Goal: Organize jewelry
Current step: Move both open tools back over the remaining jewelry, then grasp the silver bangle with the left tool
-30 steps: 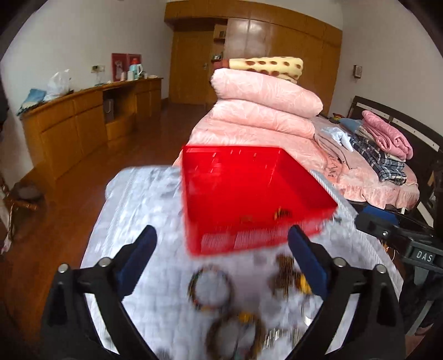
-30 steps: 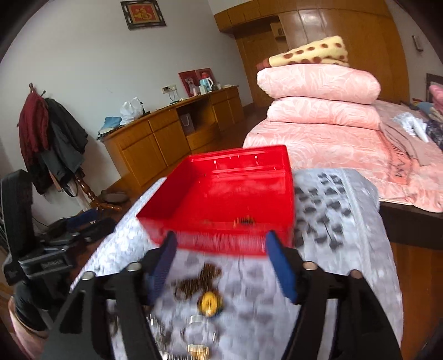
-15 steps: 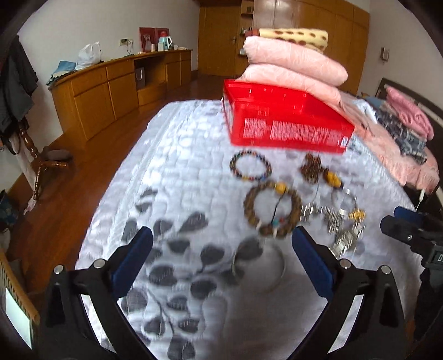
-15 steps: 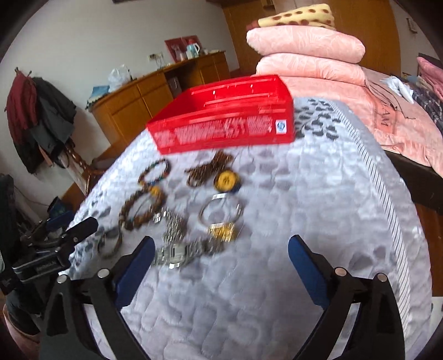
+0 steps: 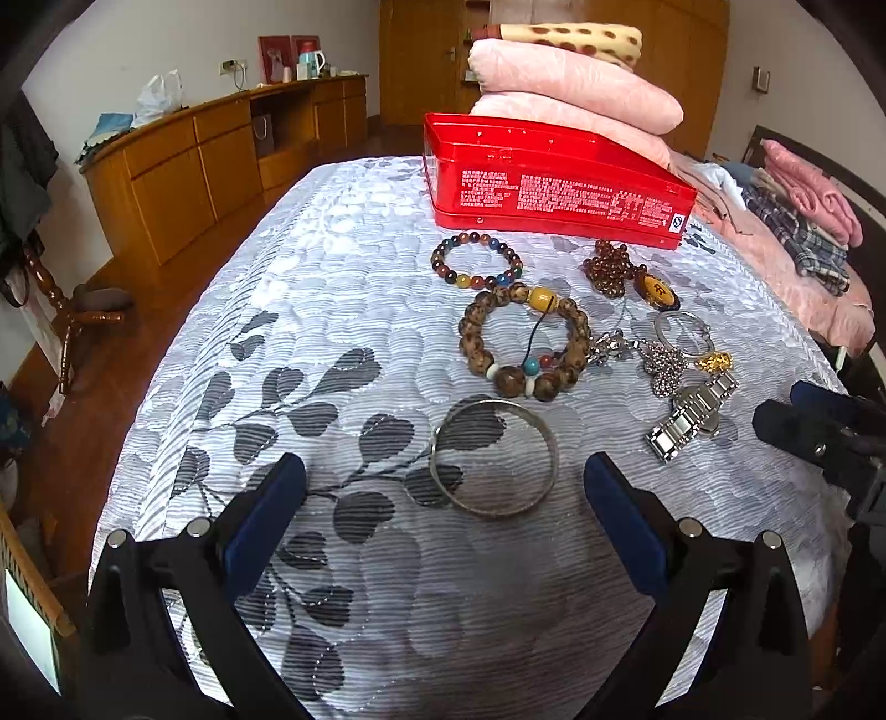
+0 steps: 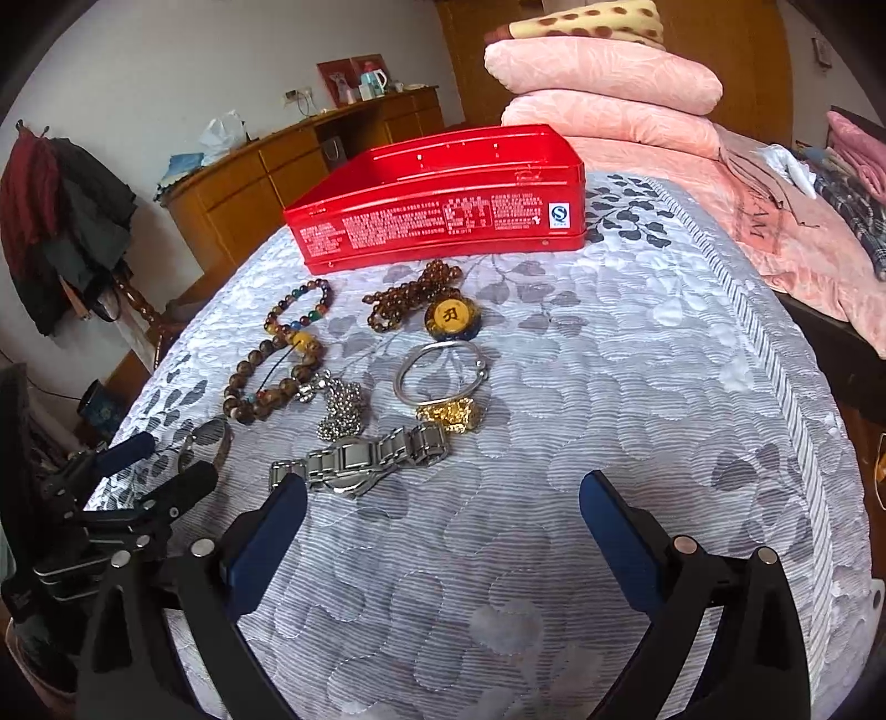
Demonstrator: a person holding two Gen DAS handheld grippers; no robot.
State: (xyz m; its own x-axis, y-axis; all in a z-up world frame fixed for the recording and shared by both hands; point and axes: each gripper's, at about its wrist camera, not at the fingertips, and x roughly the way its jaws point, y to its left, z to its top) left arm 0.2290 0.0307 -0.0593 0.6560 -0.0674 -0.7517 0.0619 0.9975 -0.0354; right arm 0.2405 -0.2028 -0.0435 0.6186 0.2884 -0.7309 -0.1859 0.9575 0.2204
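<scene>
Jewelry lies spread on the grey quilt [image 5: 310, 310], just near of the red tin [image 5: 554, 183]: a second ago I was peering into that tin, now I've drawn back and dipped. My left gripper [image 5: 443, 498], spread, frames the silver bangle [image 5: 494, 458]; my right gripper [image 6: 443, 515], spread and empty, hangs near the watch [image 6: 360, 462]. Sorting, I judge, starts with those.

The work surface is a grey-white quilted cover [image 5: 343, 288] printed with dark leaves. Behind it, folded pink quilts [image 5: 576, 83] are stacked, with a spotted yellow blanket [image 6: 587, 22] on top. A long wooden cabinet [image 5: 221, 149] runs along the wall, bearing a white plastic bag [image 5: 158, 94] and a kettle [image 6: 375, 82]. Dark coats [image 6: 61, 221] hang at the left. Plaid clothing [image 5: 797, 238] lies on the pink bed.
</scene>
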